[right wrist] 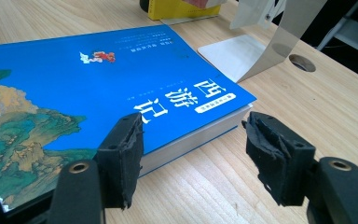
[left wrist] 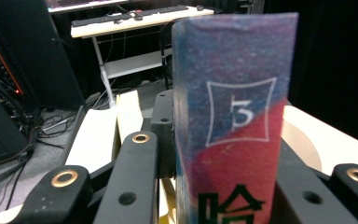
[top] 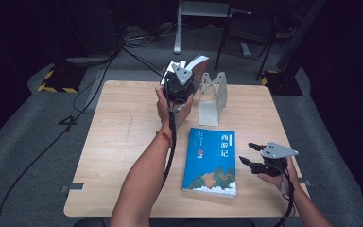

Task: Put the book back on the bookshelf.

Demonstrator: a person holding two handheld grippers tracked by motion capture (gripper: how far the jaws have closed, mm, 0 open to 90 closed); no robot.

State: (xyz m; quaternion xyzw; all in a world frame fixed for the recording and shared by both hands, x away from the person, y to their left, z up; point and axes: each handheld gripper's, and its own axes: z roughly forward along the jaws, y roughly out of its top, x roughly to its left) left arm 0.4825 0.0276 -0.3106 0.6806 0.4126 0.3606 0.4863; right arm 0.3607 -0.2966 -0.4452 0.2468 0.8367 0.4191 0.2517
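Note:
My left gripper (top: 185, 74) is raised over the table's far edge and is shut on an upright book (top: 198, 63). In the left gripper view that book's blue and red spine (left wrist: 235, 93), marked with a 3, stands between the jaws of the left gripper (left wrist: 214, 158). A blue book (top: 211, 161) with a landscape cover lies flat on the table's near right. My right gripper (top: 246, 152) rests just right of it, open. In the right gripper view the blue book's (right wrist: 121, 70) corner lies in front of the open jaws of the right gripper (right wrist: 198, 140), untouched by the pads.
A metal bookend (top: 212, 97) stands at the far middle of the wooden table (top: 123, 142), beside the held book. The bookend's (right wrist: 261, 51) base plate lies beyond the blue book. Cables, a stand and chair legs fill the dark floor behind the table.

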